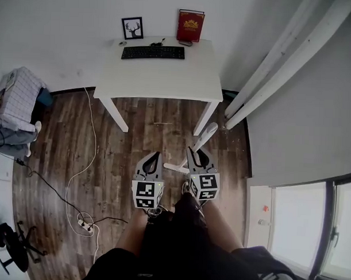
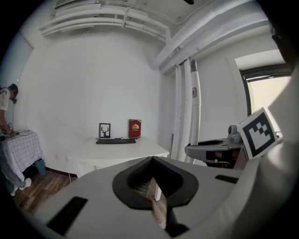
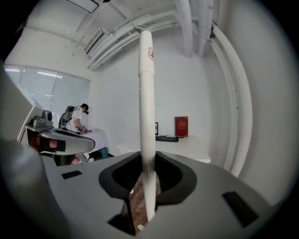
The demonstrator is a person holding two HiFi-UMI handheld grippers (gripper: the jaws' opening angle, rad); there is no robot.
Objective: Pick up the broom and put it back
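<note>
White walls and a wood floor (image 1: 60,150) fill the head view, with two white pipes (image 1: 282,60) slanting down the right wall and one white desk (image 1: 157,78) against the far wall. Only this view shows the floor layout: a checked cloth (image 1: 19,96) at the left and a cable running to a power strip (image 1: 85,222). The two gripper views show what it does not: a person (image 3: 77,119) standing at that checked table, and the ceiling pipework.

One broom (image 3: 146,116) stands nearly upright in the right gripper view, its white handle rising from between the jaws toward the ceiling. In the left gripper view it shows just beside the wall pipes. The right gripper (image 3: 148,161) has its jaws closed onto the handle, partly apart with the handle filling the gap. The left gripper (image 2: 152,161) has its jaw tips together with nothing between them, only a sliver of floor showing behind.

On the desk sit one keyboard (image 1: 152,52), one red book (image 1: 190,25) and one framed picture (image 1: 132,27).
</note>
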